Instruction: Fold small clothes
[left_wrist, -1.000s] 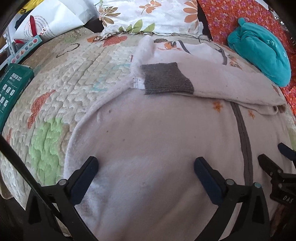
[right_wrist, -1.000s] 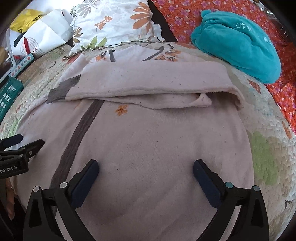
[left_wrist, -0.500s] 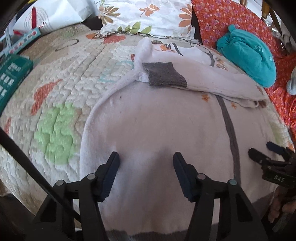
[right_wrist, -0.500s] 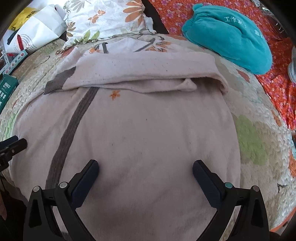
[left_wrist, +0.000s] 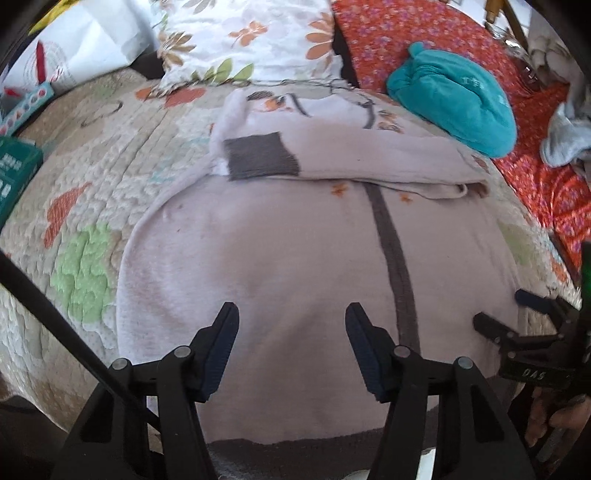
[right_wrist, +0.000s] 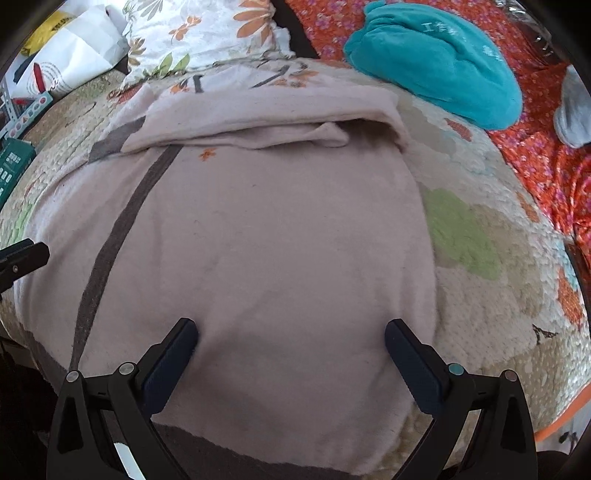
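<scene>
A pale pinkish knit garment (left_wrist: 288, 258) lies spread over the near part of the bed (left_wrist: 85, 206), its dark hem band (left_wrist: 295, 441) along the bed's near edge and its sleeves already folded across the far part, one grey cuff (left_wrist: 260, 157) lying on top toward the left. It looks light, soft and limp (a fleecy knit, by its surface), so it should drape and sag from wherever it is lifted and will not keep a crease unaided; the firmer hem band, near each bottom corner, is judged the best hold for carrying the lower half up over the sleeves.

Left to right: the left gripper (left_wrist: 291, 343) points steeply down over the left-centre of the garment's body, just short of the hem. Its jaws have just been closing and now stand half apart, with cloth beneath them but nothing pinched between the pads. The right gripper (right_wrist: 291, 354) hangs at a like downward tilt over the right half of the garment, jaws wide and empty, the garment's right edge just beyond its right finger. Both sit side by side near the bed's near edge.
</scene>
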